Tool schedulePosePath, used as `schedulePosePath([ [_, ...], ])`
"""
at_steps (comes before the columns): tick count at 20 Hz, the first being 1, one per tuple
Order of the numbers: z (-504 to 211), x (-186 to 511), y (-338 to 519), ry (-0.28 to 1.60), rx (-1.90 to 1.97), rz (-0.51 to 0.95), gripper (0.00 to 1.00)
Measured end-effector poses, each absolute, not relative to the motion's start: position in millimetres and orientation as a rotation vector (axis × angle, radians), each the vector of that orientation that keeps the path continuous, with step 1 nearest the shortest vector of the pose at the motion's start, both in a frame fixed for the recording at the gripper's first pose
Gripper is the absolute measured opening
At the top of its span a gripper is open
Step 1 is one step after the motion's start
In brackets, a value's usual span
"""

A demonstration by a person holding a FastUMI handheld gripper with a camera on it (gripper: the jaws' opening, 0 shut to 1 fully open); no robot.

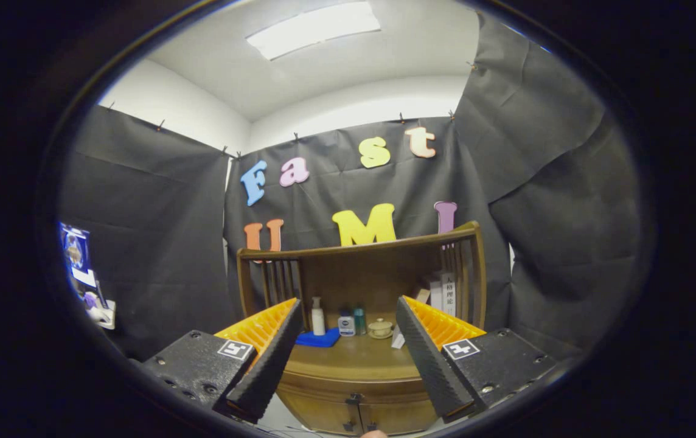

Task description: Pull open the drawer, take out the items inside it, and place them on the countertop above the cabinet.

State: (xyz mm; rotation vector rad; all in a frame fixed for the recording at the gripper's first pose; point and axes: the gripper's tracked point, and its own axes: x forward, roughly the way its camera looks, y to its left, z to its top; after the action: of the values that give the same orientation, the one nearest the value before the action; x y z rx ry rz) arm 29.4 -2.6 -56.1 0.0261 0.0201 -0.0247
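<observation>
Hovering before the wooden cabinet [354,389], the tool [348,316] is spread wide, holding and touching nothing

We see the rounded brown wooden bench [354,362] of the cabinet. Directly on it rest a flat blue cloth [319,339], a white pump bottle [317,317], a small white jar [346,324], a teal bottle [359,320] and a cream lidded cup [380,328].

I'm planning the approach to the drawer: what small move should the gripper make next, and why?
Probably ease the gripper forward and down toward the drawer front of the wooden cabinet. Its fingers stand wide apart with nothing between them, the cabinet lies beyond them, and the drawer looks closed below the countertop, where bottles already stand.
</observation>
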Motion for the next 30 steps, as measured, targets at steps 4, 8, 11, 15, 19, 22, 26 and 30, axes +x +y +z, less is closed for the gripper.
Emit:
schedulePosePath([
  [4,-107,50,13,0.084,0.047,-0.005,0.98],
  [8,-159,72,23,0.13,0.068,0.017,0.98],
  [11,-209,90,18,0.178,0.06,-0.004,0.98],
  [15,-275,113,7,0.261,0.079,-0.036,0.96],
  [19,-345,126,0,0.368,0.053,-0.054,0.95],
  [22,-388,136,-8,0.432,0.047,-0.074,0.94],
  [26,-430,148,-20,0.486,0.057,-0.118,0.91],
  [30,-461,154,-20,0.556,0.095,-0.131,0.78],
])
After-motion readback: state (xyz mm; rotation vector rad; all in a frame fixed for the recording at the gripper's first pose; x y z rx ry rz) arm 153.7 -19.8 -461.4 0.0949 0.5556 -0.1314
